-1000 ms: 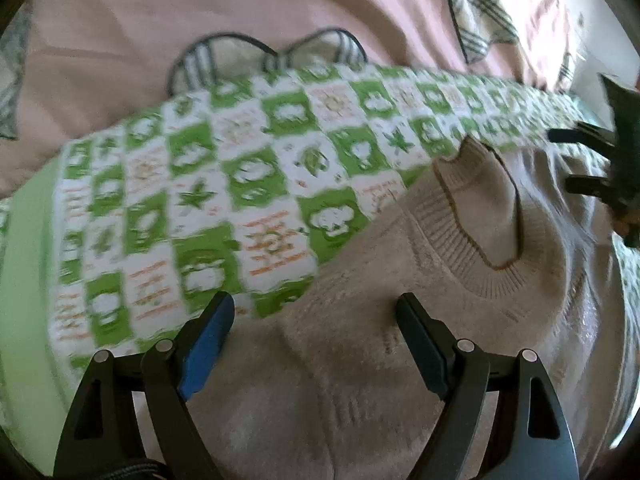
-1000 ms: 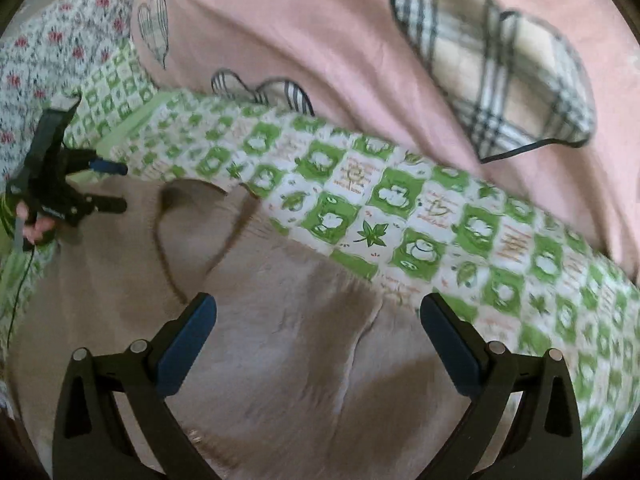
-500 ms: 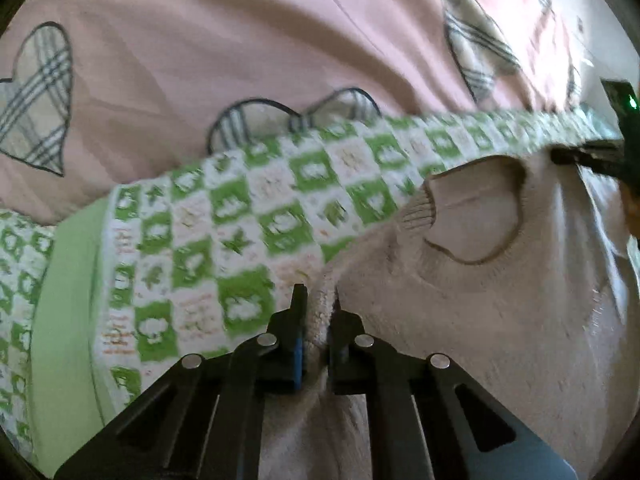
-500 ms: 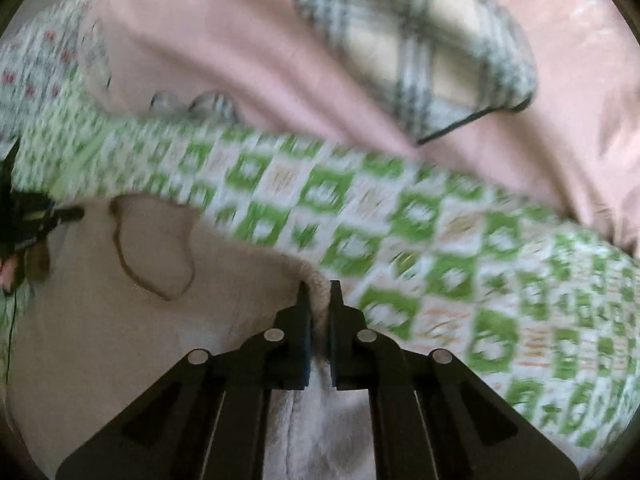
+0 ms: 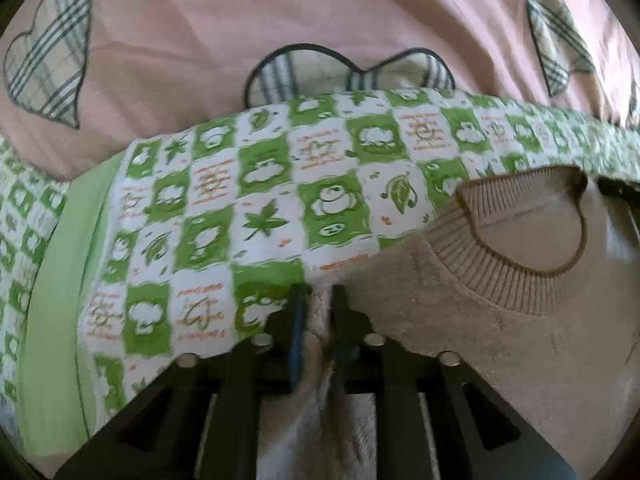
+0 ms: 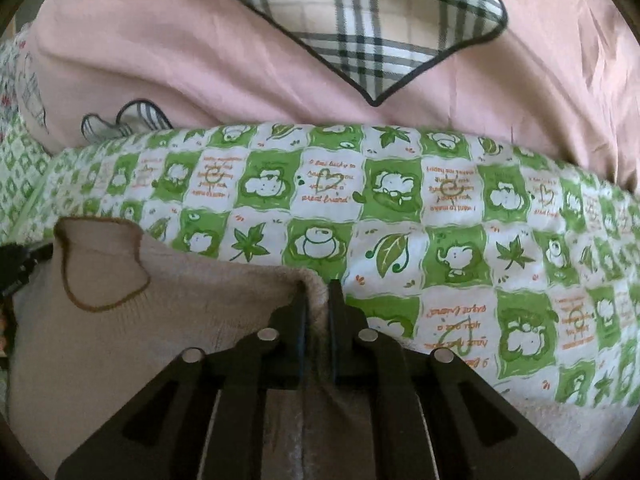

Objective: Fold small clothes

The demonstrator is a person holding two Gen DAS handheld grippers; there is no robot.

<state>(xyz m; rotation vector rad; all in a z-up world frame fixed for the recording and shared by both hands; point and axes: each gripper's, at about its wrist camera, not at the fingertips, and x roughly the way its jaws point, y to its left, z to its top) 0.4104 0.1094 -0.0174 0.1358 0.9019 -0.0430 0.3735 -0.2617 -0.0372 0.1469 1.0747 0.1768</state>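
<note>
a home bedroom, pink quilt (image 6: 192, 52) with plaid hearts, green-checked cartoon bedsheet (image 6: 460, 216) spread below

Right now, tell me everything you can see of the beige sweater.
The beige sweater is a soft knit with a ribbed round collar edged in brown. It lies flat, neck opening up, on the green-and-white checked blanket. The left claw and the right claw each pinch a fold at its shoulder edge, either side of the collar.

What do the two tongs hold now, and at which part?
Both hold the sweater: left tongs and right tongs each pinch a shoulder edge, on opposite sides of the collar.
</note>
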